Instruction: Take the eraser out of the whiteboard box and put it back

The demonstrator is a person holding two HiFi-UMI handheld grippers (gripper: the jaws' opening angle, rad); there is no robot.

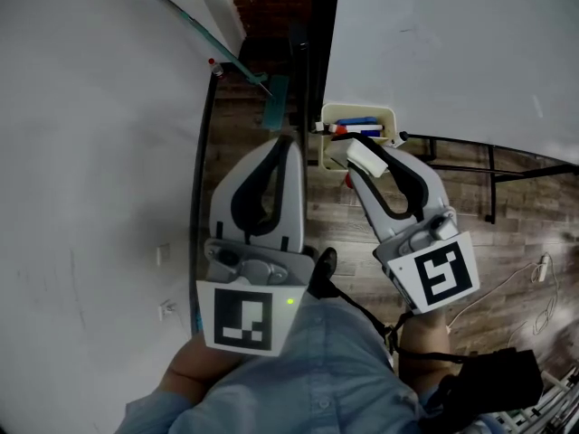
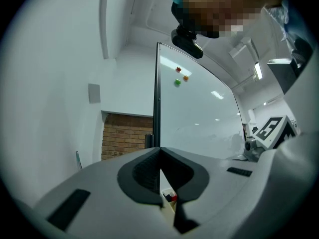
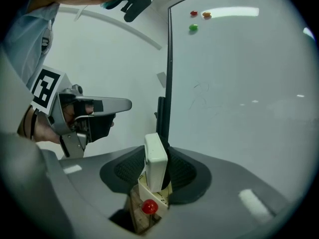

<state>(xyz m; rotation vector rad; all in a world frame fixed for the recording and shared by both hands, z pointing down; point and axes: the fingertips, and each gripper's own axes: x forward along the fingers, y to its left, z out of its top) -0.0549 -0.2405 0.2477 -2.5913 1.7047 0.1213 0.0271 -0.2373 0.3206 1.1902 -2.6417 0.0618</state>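
The eraser (image 3: 155,159) is clamped upright between the jaws of the right gripper (image 1: 359,158), with its upper end standing out past the tips. It is held just over the whiteboard box (image 1: 387,114), seen at the whiteboard's (image 1: 452,52) edge. The left gripper (image 2: 159,151) is closed on nothing, alongside.

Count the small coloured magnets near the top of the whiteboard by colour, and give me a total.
Red magnet: 1
Orange magnet: 1
Green magnet: 1
Total: 3
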